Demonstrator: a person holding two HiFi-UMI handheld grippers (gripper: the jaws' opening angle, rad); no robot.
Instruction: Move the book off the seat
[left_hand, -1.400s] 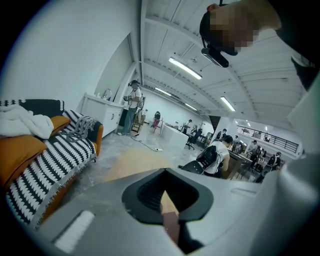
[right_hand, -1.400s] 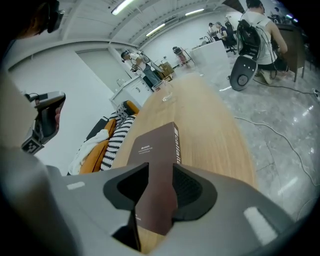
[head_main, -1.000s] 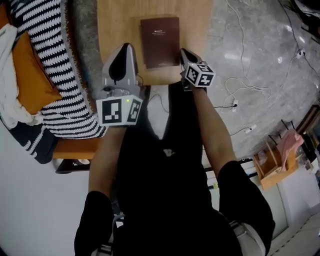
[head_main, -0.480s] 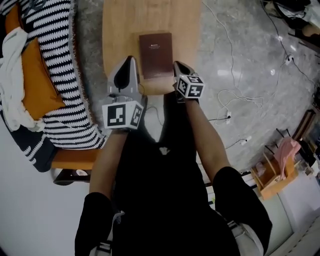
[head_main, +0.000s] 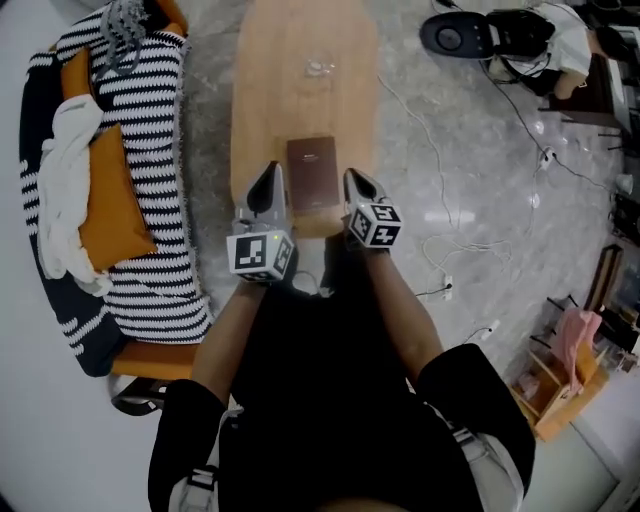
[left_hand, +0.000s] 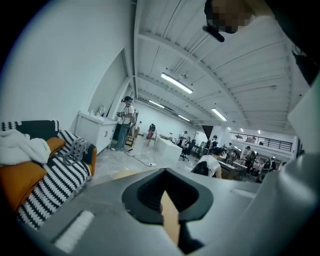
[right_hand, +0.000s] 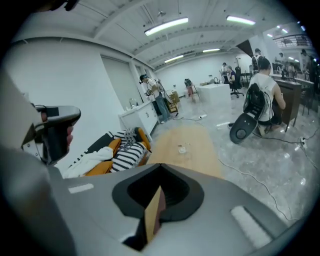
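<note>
A dark brown book lies flat on the near end of a long light-wood table. In the head view my left gripper hangs over the table just left of the book, and my right gripper just right of it. Neither touches or holds the book. The left gripper view shows my left gripper with jaws together, only a thin strip of wood showing between them. In the right gripper view my right gripper is shut too, a sliver of wood and brown cover showing through the slit.
A sofa with a striped blanket, an orange cushion and white cloth stands left of the table. A small clear object sits on the table's far half. Cables trail over the grey floor to the right.
Both grippers have risen away from the table and the head view has pulled back, taking in more of the room. The book has stayed in place on the table.
</note>
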